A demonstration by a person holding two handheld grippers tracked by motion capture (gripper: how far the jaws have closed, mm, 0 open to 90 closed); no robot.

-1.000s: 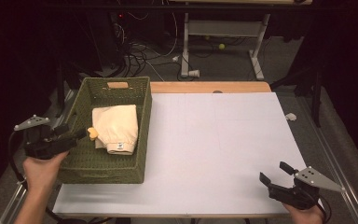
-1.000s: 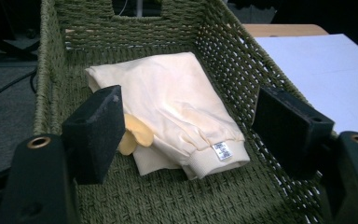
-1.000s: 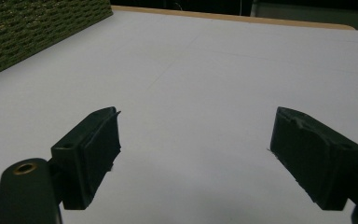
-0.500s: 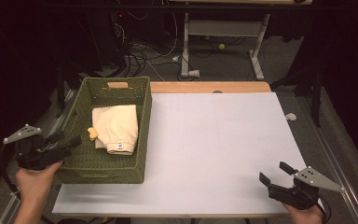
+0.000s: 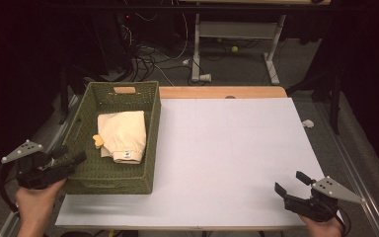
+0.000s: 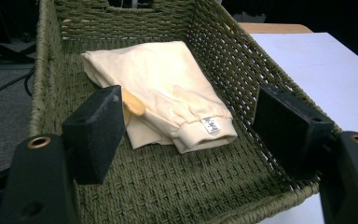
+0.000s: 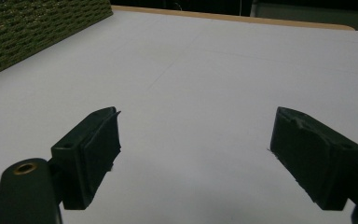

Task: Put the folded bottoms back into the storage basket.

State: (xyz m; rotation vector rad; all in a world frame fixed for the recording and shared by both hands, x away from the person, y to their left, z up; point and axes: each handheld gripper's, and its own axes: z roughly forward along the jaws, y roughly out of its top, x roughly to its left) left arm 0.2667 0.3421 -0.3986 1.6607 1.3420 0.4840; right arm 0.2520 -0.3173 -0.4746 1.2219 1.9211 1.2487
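A green woven basket [image 5: 153, 129] stands on the left of the white table [image 5: 232, 148]. Inside lies a folded cream garment [image 5: 123, 134] with a small white label, and a yellow piece [image 5: 97, 142] peeks from under its left side. My left gripper [image 5: 70, 156] is open at the basket's near left corner, jaws wide, nothing between them. From the left gripper view the garment [image 6: 168, 88] lies ahead of the pads [image 6: 98, 130], inside the basket [image 6: 242, 60]. My right gripper [image 5: 292, 181] rests open at the table's near right corner, over bare white surface [image 7: 205, 74].
A wooden strip [image 5: 222, 92] runs along the table's far edge. Beyond it are a desk frame [image 5: 237, 34], cables on the floor and a small yellow-green ball [image 5: 234, 49]. A small white object [image 5: 307, 123] lies off the table's right edge.
My left gripper has drawn back toward the near left, out from over the basket's rim to its near corner. The right gripper has kept still.
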